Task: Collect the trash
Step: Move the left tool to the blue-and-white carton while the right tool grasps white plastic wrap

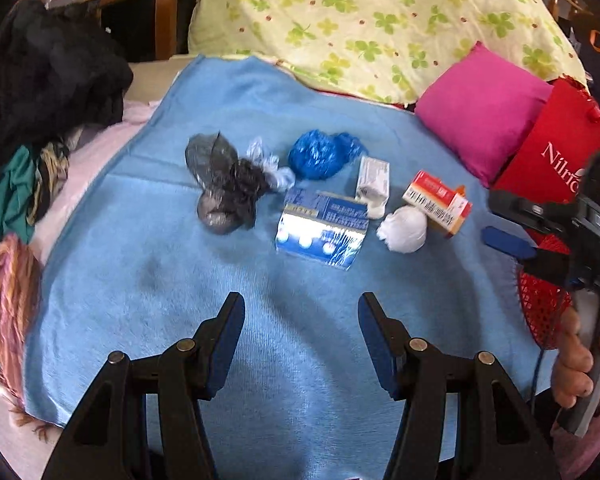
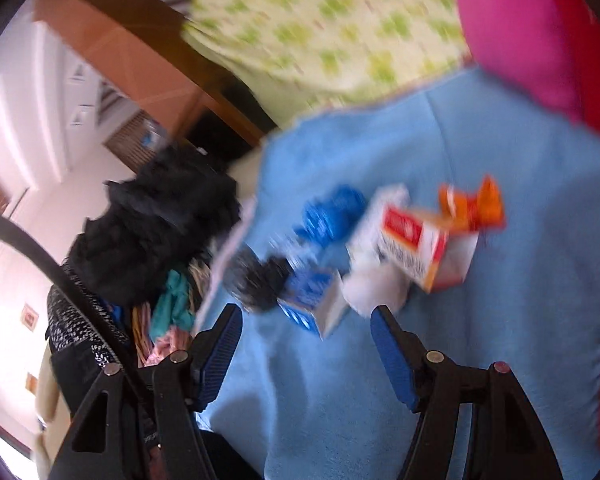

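Trash lies on a light blue blanket [image 1: 228, 304]: a crumpled black bag [image 1: 224, 188], a clear plastic wad [image 1: 270, 164], a blue plastic wad [image 1: 320, 154], a blue-white box [image 1: 322, 228], a small white box [image 1: 374, 184], a white paper ball [image 1: 404, 228] and a red-white box [image 1: 438, 202]. My left gripper [image 1: 302, 312] is open and empty, short of the blue-white box. My right gripper [image 2: 306, 326] is open and empty, just short of the blue-white box [image 2: 314, 300] and paper ball [image 2: 374, 286]; the red-white box [image 2: 424, 250] lies beyond. The right gripper also shows in the left wrist view [image 1: 512, 236].
A red mesh basket [image 1: 542, 308] sits at the blanket's right edge under the right gripper. A pink cushion [image 1: 482, 110], a red bag [image 1: 560, 152] and a clover-print pillow [image 1: 364, 20] lie behind. Dark and coloured clothes [image 1: 44, 92] are piled on the left.
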